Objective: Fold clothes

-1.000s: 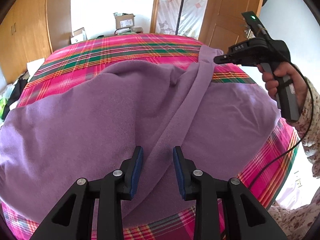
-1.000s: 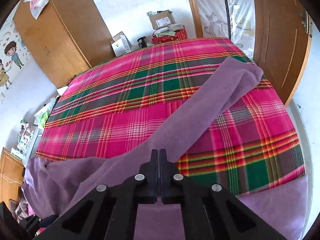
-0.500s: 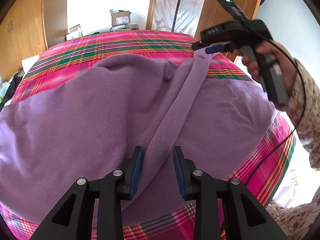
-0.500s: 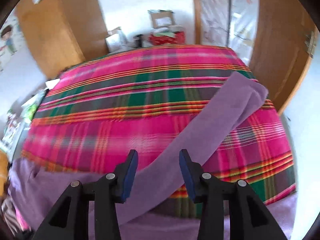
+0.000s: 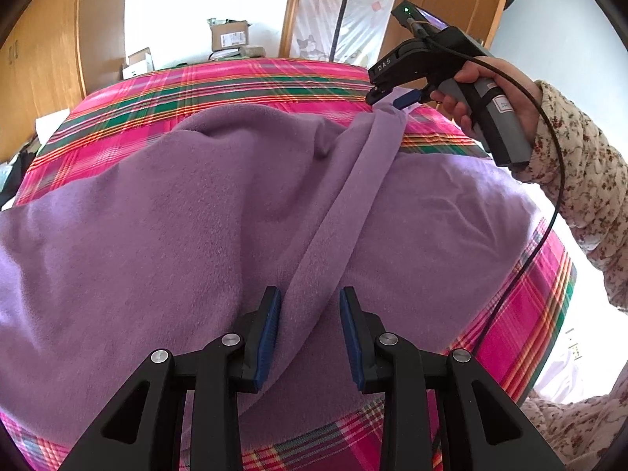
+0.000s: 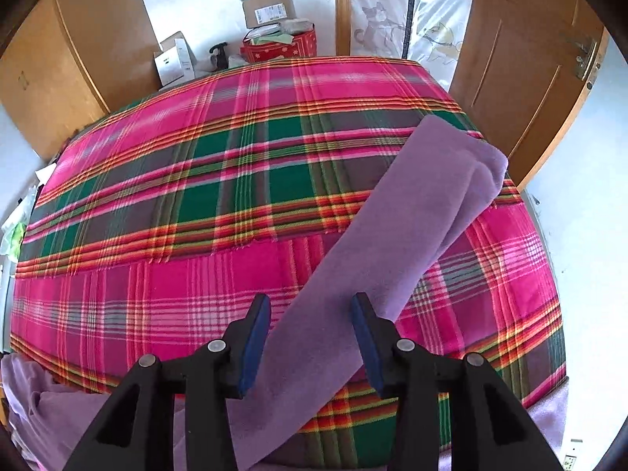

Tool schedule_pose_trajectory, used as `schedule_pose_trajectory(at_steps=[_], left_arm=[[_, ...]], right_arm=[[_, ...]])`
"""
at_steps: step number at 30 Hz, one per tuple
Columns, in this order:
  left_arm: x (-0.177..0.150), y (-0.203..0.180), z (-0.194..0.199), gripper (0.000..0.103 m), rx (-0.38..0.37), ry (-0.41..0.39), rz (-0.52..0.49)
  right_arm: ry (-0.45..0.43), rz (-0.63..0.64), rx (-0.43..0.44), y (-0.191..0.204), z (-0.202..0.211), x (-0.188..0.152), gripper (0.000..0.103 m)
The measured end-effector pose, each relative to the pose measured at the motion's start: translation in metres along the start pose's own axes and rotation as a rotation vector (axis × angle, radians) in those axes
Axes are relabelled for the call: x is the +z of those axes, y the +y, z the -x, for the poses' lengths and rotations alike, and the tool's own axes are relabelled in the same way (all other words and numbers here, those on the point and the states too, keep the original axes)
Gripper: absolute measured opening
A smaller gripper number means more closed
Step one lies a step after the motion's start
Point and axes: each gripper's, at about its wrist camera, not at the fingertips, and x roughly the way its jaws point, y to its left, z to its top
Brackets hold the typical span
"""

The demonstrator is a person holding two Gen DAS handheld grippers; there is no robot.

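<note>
A purple fleece garment [image 5: 176,216] lies spread over a bed with a pink and green plaid cover [image 6: 196,196]. One long purple sleeve [image 5: 345,204] runs from between my left gripper's fingers up to the right gripper [image 5: 390,96]. My left gripper [image 5: 310,333] is open, low over the garment, with the sleeve passing between its blue pads. In the right wrist view the sleeve [image 6: 412,204] lies flat on the cover, its cuff toward the far right edge. My right gripper [image 6: 310,327] is open and straddles it. A hand [image 5: 490,82] holds that gripper.
Wooden wardrobe doors [image 6: 70,59] stand at the far left and a wooden door [image 6: 522,70] at the far right. Cardboard boxes [image 6: 269,8] and a red tin [image 6: 282,45] sit beyond the bed's far edge. A black cable [image 5: 549,196] hangs from the right gripper past a floral sleeve [image 5: 581,168].
My right gripper was shut on the sleeve one second ago; it has opened and let go, and the sleeve now rests on the cover. My left gripper stayed open in place.
</note>
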Motion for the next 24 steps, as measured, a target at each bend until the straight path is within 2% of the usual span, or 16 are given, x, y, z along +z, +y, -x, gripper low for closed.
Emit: schedule_pose_trajectory(at_steps=[7,11,16,24], left_arm=[[-0.001,-0.001,0.001,0.032,-0.002,-0.003,0.001],[-0.001,-0.001,0.001,0.032,-0.001,-0.002,0.003],[0.000,-0.004,0.001,0.032,-0.008,-0.004,0.000],[-0.002,-0.004,0.005,0.032,-0.013,-0.006,-0.010]], right_arm=[[0.064,0.020,0.066,0.008,0.007,-0.016,0.043],[0.050,0.017,0.124,0.009,0.025,-0.031,0.042],[0.076,0.075,0.162,0.020,0.035,-0.046,0.039],[0.115,0.099,0.150,0.015,0.036,-0.058,0.016]])
